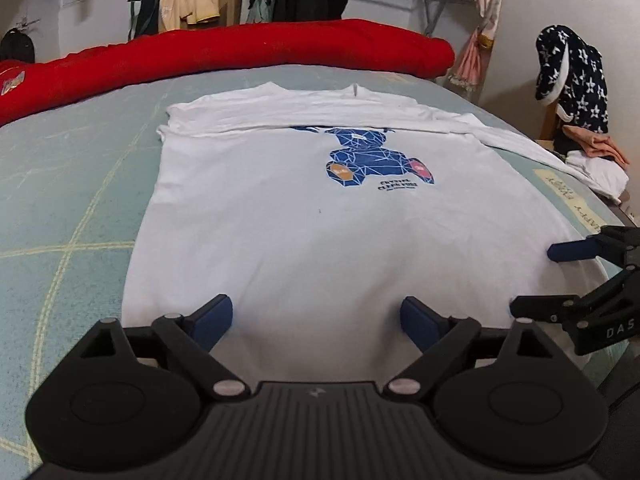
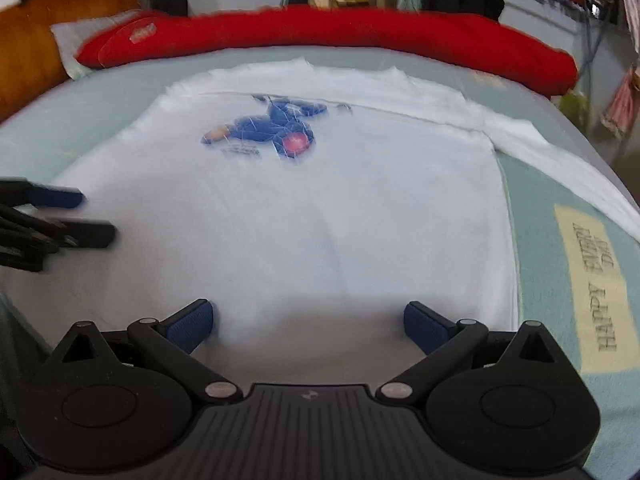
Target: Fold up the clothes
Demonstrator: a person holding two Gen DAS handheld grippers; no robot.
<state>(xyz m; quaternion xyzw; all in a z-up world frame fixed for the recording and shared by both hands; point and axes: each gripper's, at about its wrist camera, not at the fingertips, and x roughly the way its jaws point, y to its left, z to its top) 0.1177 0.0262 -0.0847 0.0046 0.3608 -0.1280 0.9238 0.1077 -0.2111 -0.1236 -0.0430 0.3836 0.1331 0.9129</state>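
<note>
T-shirt [image 1: 304, 216] lies flat on the bed [image 1: 68, 208], white, with a blue bear print [image 1: 376, 156] on its front. Its far part is already folded over, so a white band covers the top of the bear. One sleeve [image 1: 532, 152] sticks out to the side, toward the edge of the bed. The near hem is right in front of both tools.

The left gripper [image 1: 319, 318] hangs over the near hem with its jaws wide and nothing between them. The right gripper [image 2: 308, 322] is beside it, also over the near hem, jaws wide and empty too. They are near each other but not touching.

The step now looks like taking hold of the near hem — one tool at each side. To do it well, each gripper should go out to its own corner, not stay in the middle. Each should dip low so that one finger slides under the cloth, then pinch both layers. Both should lift at the same time and at the same height, so the edge stays straight. The loose sleeve could drag or bunch up — best to tuck it in first.

A long red pillow [image 1: 240, 52] lies across the far side of the bed, well away from the shirt.
</note>
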